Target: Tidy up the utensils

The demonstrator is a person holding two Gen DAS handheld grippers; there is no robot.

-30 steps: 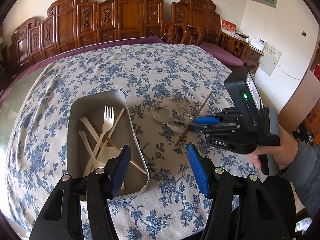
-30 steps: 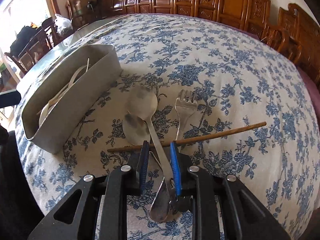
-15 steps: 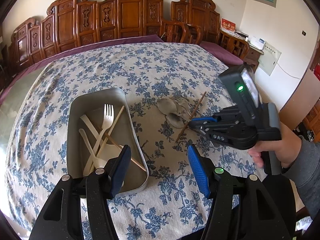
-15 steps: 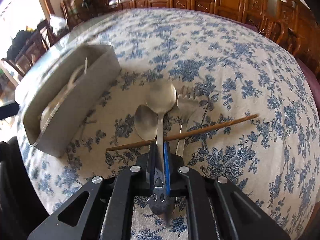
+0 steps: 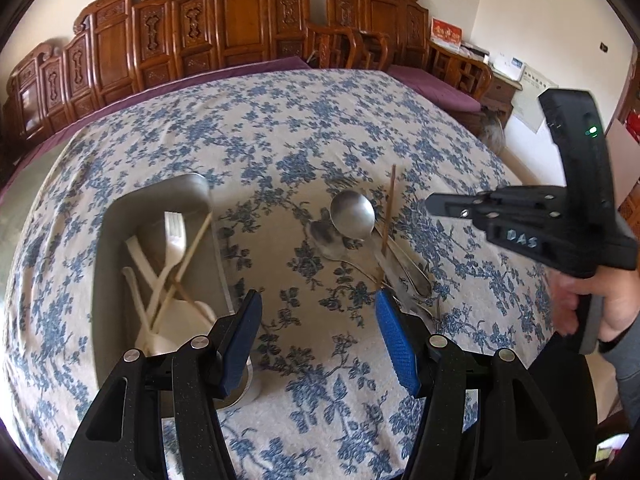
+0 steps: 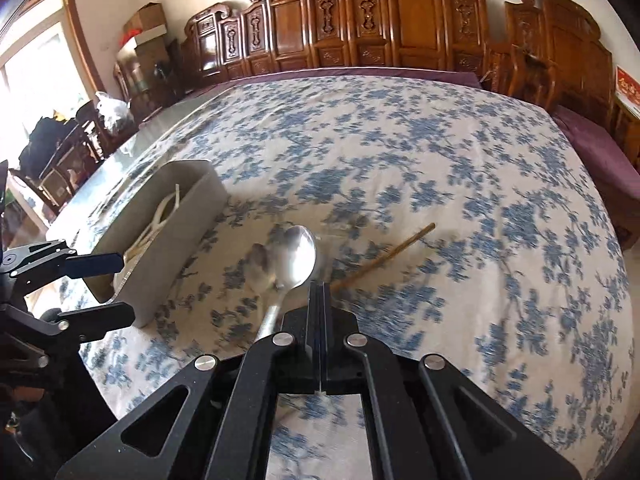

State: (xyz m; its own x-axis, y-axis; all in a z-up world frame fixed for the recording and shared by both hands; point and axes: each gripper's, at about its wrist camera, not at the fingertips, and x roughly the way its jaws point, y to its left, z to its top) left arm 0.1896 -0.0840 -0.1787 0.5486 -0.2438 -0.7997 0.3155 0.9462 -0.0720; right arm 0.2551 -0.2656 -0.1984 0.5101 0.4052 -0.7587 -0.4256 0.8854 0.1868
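Note:
A bright metal spoon (image 5: 352, 216) (image 6: 298, 252) lies over a second, duller spoon (image 5: 326, 240) (image 6: 260, 264) on the floral cloth, next to a brown chopstick (image 5: 389, 208) (image 6: 384, 256). My right gripper (image 6: 320, 292) (image 5: 432, 204) hovers above them with its pads pressed together. The bright spoon's handle runs past the left of those pads and under that finger, and nothing shows between them. My left gripper (image 5: 318, 340) (image 6: 104, 288) is open and holds nothing, low over the cloth between the spoons and the grey metal tray (image 5: 120, 240) (image 6: 180, 240). A white plastic fork (image 5: 174, 236), white spoons and chopsticks lie in the tray.
Carved wooden chairs (image 5: 240, 28) (image 6: 408, 24) line the table's far edge, with a purple cushion (image 5: 432, 88) at the right. A person's hand (image 5: 612, 312) holds the right gripper's handle. Boxes and bags (image 6: 112, 112) stand by the window at the left.
The right gripper shut on the bright spoon's handle, then rose and drew back; its pads now meet with the handle beside them. The left gripper moved right, toward the spoons.

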